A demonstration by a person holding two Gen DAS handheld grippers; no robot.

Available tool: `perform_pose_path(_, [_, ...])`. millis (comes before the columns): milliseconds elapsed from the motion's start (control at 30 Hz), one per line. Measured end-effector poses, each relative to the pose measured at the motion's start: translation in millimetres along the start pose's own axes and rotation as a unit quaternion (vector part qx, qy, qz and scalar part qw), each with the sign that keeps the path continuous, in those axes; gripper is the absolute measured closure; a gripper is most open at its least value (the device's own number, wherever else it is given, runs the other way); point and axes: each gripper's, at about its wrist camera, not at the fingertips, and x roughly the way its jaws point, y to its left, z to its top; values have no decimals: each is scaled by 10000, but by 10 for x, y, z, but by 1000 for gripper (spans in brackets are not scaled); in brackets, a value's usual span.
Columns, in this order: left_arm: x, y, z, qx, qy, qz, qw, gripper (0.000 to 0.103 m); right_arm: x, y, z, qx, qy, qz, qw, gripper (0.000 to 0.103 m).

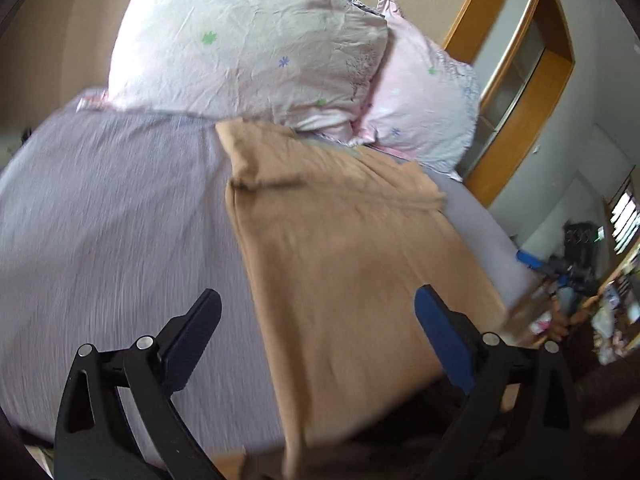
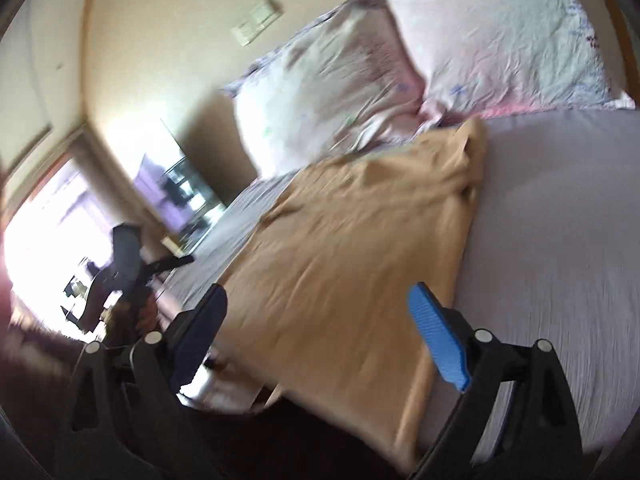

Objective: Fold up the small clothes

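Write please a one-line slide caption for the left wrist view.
Open left gripper above a tan garment spread on the grey bedsheet, pillows behind.

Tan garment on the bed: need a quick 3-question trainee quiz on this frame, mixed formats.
1. True or false: the left claw is shut on the tan garment.
2. Multiple choice: what lies just past the garment's far end? A) two floral pillows B) a laundry basket C) a folded towel stack
3. Fill in: the garment hangs over the near edge of the ___.

Key
1. False: both the left claw and the right claw are open, holding nothing.
2. A: the floral pillows lean at the wall.
3. Bed: it lies on the grey bed sheet.
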Motion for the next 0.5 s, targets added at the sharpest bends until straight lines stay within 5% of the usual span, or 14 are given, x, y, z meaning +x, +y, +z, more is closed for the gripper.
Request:
perform_pose_path(233, [-241,277,-829,-603,239,-322,9974,5,-284,-221,-793,868,604,-115,9943,10])
perform_pose_path(500, [266,314,-1022,-716,701,-233,9947,9,325,-527,-985,1275,1004,180,9866,11])
